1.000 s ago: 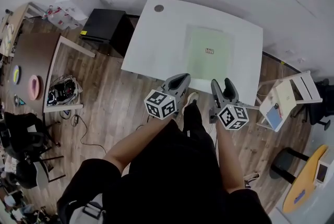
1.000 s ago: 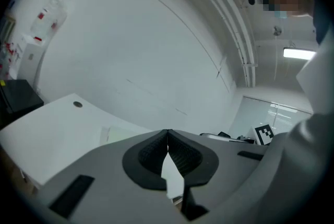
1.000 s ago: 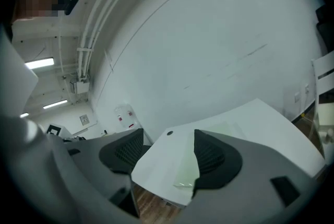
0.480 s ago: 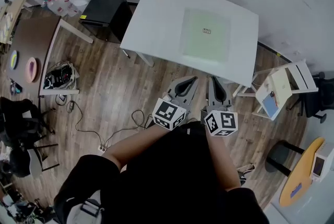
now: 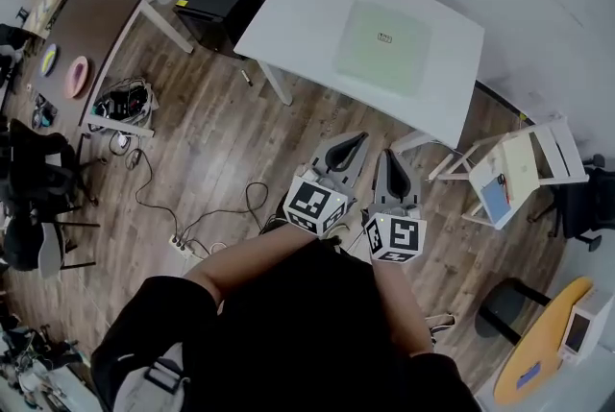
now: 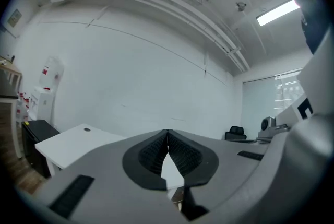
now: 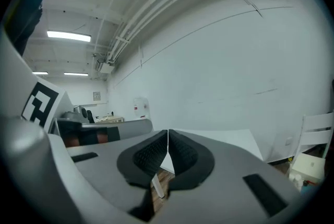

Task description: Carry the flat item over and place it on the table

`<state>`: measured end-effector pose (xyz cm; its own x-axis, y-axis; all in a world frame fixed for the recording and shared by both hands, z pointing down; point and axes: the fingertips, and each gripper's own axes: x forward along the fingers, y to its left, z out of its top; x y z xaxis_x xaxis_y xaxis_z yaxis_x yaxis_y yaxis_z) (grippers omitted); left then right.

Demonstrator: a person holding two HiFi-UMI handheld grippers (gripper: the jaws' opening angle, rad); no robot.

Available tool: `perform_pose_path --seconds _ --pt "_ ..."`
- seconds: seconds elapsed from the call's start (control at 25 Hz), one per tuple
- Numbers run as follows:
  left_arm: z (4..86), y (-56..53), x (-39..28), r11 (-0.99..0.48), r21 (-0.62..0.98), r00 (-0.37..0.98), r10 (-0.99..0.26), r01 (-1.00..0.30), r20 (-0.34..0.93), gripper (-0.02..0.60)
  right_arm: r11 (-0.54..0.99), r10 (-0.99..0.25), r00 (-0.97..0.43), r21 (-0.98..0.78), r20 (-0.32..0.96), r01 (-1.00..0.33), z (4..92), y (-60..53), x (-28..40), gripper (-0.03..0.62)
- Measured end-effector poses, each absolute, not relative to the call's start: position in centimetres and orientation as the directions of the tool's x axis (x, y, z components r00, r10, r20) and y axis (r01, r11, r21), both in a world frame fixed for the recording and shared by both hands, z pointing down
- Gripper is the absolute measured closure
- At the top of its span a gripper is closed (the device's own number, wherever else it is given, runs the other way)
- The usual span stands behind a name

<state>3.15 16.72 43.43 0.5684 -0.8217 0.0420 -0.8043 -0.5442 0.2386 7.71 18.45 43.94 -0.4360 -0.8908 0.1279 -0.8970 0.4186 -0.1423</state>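
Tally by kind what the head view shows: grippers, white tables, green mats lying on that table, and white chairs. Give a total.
Grippers: 2 (left gripper, right gripper)
White table: 1
Green mat: 1
White chair: 1
Total: 5

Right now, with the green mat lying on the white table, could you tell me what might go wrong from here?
1. Cables and a power strip lie on the floor at the left; a step there could snag them.
2. The white chair stands close at the right, easy to bump.
3. The green mat lies near the white table's front edge; a knock might slide it off.
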Motion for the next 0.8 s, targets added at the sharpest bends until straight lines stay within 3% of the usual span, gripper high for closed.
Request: perform_pose_path --seconds 0.44,0.8 --pt "43.6 21.2 8.5 -0.597 0.121 0.605 -0.795 -0.793 0.049 0.568 0.357 -0.919 -0.363 -0.068 0.155 -0.932 44.3 21.9 11.6 0.56" --pt "42.9 20.7 9.0 -0.604 0.069 0.608 -0.793 -0.794 0.051 0.568 0.362 -0.92 -0.364 -0.037 0.143 -0.931 43.3 21.2 11.8 0.562"
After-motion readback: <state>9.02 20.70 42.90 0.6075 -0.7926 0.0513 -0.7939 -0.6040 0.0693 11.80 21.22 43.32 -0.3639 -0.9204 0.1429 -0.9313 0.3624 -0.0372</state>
